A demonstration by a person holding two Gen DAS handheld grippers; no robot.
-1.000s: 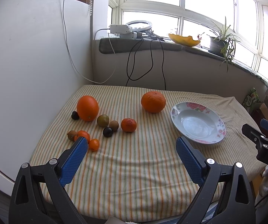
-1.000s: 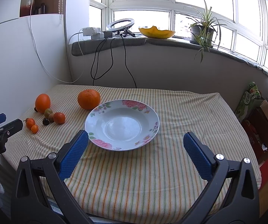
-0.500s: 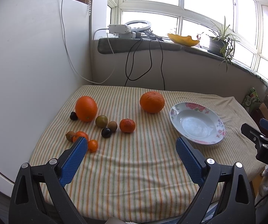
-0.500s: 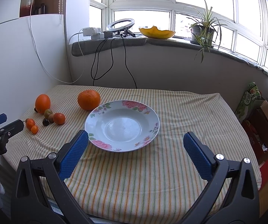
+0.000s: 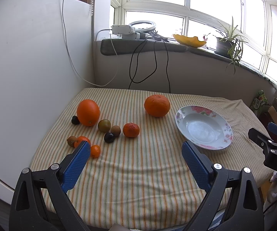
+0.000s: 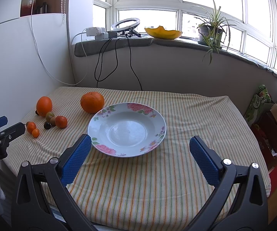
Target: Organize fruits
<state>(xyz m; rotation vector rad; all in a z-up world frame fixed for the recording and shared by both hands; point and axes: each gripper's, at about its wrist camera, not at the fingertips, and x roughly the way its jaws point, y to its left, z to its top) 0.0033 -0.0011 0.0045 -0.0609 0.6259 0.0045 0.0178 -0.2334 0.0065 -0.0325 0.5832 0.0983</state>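
a cluster of round orange, green and dark small fruits [image 5: 107, 129] lies on the left of the striped-cloth tabletop [image 5: 138, 169], well apart from the empty white floral-rimmed plate [image 6: 127, 130]. left gripper [image 5: 136, 155] and right gripper [image 6: 140, 148] hover, jaws spread, holding nothing.

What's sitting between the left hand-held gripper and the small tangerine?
Nothing visible. The left hand-held gripper hangs open over bare striped cloth, and the small tangerine lies straight ahead; the brown fruit and dark fruit sit to its left.
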